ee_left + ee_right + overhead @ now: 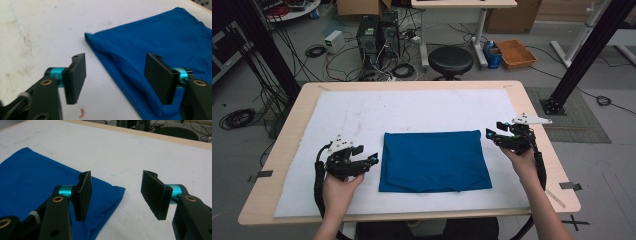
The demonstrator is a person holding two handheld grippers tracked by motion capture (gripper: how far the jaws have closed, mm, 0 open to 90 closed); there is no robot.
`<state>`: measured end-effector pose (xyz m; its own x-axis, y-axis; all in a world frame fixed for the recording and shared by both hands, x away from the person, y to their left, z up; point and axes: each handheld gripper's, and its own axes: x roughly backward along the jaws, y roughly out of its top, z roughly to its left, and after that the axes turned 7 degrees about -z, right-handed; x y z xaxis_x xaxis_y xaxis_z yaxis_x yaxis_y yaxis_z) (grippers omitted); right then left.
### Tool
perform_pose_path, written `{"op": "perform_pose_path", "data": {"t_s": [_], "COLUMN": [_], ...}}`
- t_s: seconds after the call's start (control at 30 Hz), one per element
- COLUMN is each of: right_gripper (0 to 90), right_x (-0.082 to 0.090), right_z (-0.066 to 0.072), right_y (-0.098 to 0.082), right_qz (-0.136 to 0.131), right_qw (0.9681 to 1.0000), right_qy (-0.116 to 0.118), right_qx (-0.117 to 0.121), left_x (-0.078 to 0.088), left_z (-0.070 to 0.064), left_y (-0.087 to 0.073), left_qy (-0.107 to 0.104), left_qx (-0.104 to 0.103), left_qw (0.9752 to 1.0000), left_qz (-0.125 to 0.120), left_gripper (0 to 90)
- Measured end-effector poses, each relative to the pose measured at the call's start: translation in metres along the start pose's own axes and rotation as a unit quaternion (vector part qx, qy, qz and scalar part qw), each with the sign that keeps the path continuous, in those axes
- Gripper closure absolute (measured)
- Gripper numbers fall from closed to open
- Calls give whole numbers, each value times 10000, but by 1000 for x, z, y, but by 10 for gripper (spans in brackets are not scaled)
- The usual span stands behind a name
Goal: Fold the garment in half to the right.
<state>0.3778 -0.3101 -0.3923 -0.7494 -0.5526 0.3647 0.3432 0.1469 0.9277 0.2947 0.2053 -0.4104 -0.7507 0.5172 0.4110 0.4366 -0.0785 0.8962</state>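
A blue cloth lies folded into a flat rectangle on the white mat, toward the near side. My left gripper sits at the cloth's left edge, jaws open. In the left gripper view, the left gripper straddles that edge of the blue cloth, one jaw over the mat and one over the fabric, with nothing pinched. My right gripper hovers by the cloth's far right corner, also open. In the right gripper view, the right gripper has the corner of the blue cloth beneath its left jaw.
The mat covers most of a wooden table. Beyond the far edge stand a black stool, computer towers with tangled cables, and an orange bin. A black frame post rises at the right.
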Motion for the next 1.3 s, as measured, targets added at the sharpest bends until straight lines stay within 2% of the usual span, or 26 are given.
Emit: {"op": "perform_pose_path", "data": {"t_s": [0.13,0.27,0.43,0.63,0.7,0.9,1.0,1.13,1.2,1.27,1.3], "right_gripper": [422,422,424,424,424,423,424,424,425,425,425], "right_x": [1,2,3,2,2,1,1,0,-1,-5,-5], "right_z": [1,1,3,5,6,6,7,9,12,21,21], "right_y": [0,0,-1,-1,-1,-1,-1,0,2,7,7], "right_qz": [23,-12,1,22,45,41,46,32,9,-1,-1], "right_qw": [10000,10000,9999,9998,9998,9997,9997,9997,9995,9991,9991], "right_qy": [-26,-26,-23,-21,-32,-26,-36,-14,24,82,82], "right_qx": [41,76,142,201,211,224,232,261,309,427,427], "left_x": [7,10,3,-10,-13,-17,-18,-21,-22,-23,-23], "left_z": [-6,-12,-23,-28,-29,-29,-32,-40,-42,-43,-43], "left_y": [-13,-26,-33,-36,-38,-41,-42,-41,-41,-42,-42], "left_qy": [-48,-274,-343,-267,-198,-196,-145,-95,-50,43,65], "left_qx": [246,526,829,1082,1114,1256,1227,1149,1110,1092,1095], "left_qw": [9997,9980,9955,9923,9918,9898,9903,9912,9917,9920,9920], "left_qz": [60,205,319,537,602,645,636,657,648,632,626], "left_gripper": [320,357,416,416,420,465,526,543,549,613,613]}}
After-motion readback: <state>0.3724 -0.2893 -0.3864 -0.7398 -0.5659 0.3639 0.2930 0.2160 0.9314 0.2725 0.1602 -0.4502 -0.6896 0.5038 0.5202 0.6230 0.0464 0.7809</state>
